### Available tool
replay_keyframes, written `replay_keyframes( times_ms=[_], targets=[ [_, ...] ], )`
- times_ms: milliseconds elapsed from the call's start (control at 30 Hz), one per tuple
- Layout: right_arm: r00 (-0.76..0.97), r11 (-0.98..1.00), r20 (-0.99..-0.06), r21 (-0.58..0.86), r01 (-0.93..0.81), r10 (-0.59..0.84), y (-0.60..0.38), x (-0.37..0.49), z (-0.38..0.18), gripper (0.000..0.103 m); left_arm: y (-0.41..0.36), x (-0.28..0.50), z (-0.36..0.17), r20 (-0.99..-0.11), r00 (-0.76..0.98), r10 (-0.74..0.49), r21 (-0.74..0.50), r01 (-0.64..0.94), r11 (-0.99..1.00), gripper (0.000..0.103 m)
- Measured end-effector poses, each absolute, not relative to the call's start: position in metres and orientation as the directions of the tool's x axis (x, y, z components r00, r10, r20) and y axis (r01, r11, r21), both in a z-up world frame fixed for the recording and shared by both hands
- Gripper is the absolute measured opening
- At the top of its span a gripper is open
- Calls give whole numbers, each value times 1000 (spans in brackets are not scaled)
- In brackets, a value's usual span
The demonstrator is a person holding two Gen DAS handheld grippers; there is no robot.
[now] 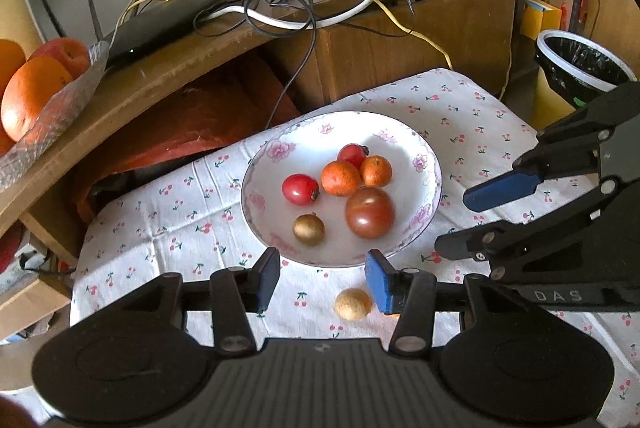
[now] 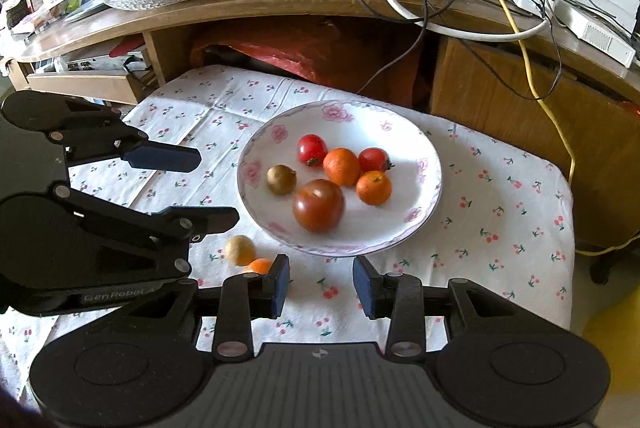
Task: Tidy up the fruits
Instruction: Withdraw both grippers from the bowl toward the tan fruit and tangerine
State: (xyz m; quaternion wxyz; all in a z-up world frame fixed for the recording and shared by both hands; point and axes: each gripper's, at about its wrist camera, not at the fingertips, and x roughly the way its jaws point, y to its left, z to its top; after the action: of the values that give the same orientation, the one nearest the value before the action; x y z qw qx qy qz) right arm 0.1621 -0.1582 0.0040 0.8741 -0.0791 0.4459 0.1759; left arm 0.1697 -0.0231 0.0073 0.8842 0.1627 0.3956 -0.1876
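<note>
Gathering loose fruit into the plate (image 1: pixel 434 184) on the desk (image 1: pixel 132 248), which already holds six pieces, appears to be the step in hand. The left gripper (image 1: pixel 322 278) is hanging released and empty beside a tan fruit (image 1: pixel 353 304) lying just outside the rim, with a small orange (image 2: pixel 259 265) near it. The right gripper (image 2: pixel 320 286) is waiting spread and empty; next, the left should be straddling the tan fruit and closing gently.

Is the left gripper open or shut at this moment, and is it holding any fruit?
Open and empty. The left gripper has its blue pads apart with bare cloth between them; the small tan fruit lies on the tablecloth beside one pad, ungripped.
</note>
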Motion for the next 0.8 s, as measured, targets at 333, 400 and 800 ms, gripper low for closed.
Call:
replay_keyframes(
  times_ms=[333, 400, 800],
  targets=[
    [510, 919, -824, 33, -393, 247, -148, 149, -3, 35, -17, 159, 1, -777, 598, -197, 140, 469, 872, 55],
    [503, 916, -829, 29, -399, 246, -145, 147, -7, 35, -15, 155, -2, -782, 592, -194, 141, 471, 871, 55],
    [465, 893, -845, 32, -450, 265, -128, 152, -24, 35, 2, 153, -16, -807, 564, -175, 134, 463, 876, 55]
  ],
)
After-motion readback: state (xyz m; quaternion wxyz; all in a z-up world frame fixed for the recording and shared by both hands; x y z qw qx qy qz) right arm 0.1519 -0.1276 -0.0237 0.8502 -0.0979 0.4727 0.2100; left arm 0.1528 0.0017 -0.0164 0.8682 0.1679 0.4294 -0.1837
